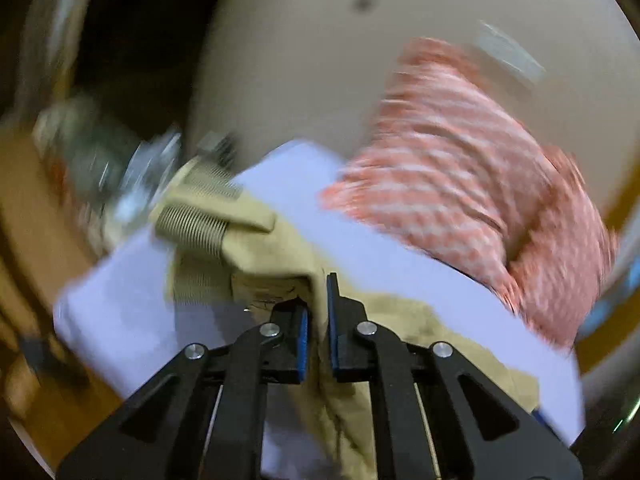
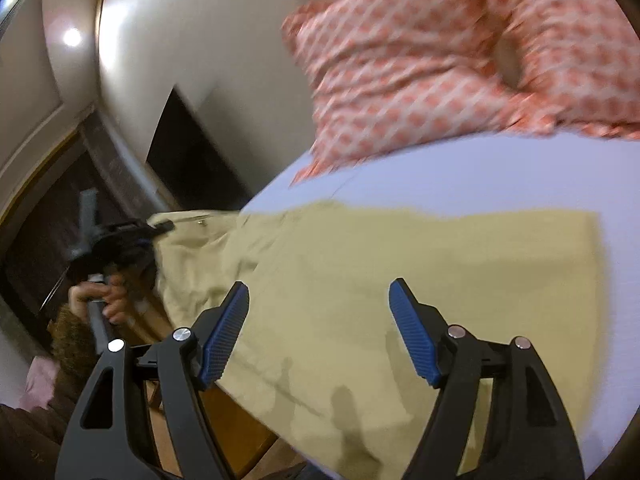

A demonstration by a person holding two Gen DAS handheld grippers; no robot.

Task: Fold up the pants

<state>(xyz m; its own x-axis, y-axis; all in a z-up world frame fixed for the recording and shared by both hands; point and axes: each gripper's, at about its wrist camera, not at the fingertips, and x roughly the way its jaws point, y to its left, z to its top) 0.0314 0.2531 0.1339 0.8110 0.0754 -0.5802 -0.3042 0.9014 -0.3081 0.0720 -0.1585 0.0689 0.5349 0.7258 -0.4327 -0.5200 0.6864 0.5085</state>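
Note:
Khaki pants [image 2: 360, 280] lie spread on a pale lilac sheet [image 2: 500, 176], legs running right, waist at the left. In the left wrist view my left gripper [image 1: 317, 312] is shut on a fold of the pants [image 1: 280, 256] near the ribbed waistband [image 1: 192, 224]. It also shows in the right wrist view [image 2: 132, 240], gripping the waist end at the left edge. My right gripper [image 2: 318, 320] is open, its blue pads [image 2: 224, 336] hovering above the middle of the pants, holding nothing.
A pink and white checked pillow [image 2: 440, 72] lies on the sheet behind the pants. A beige wall [image 1: 320, 60] rises behind. A wooden edge [image 2: 224, 420] runs below the sheet at the near left. Blurred clutter [image 1: 100, 160] sits at the left.

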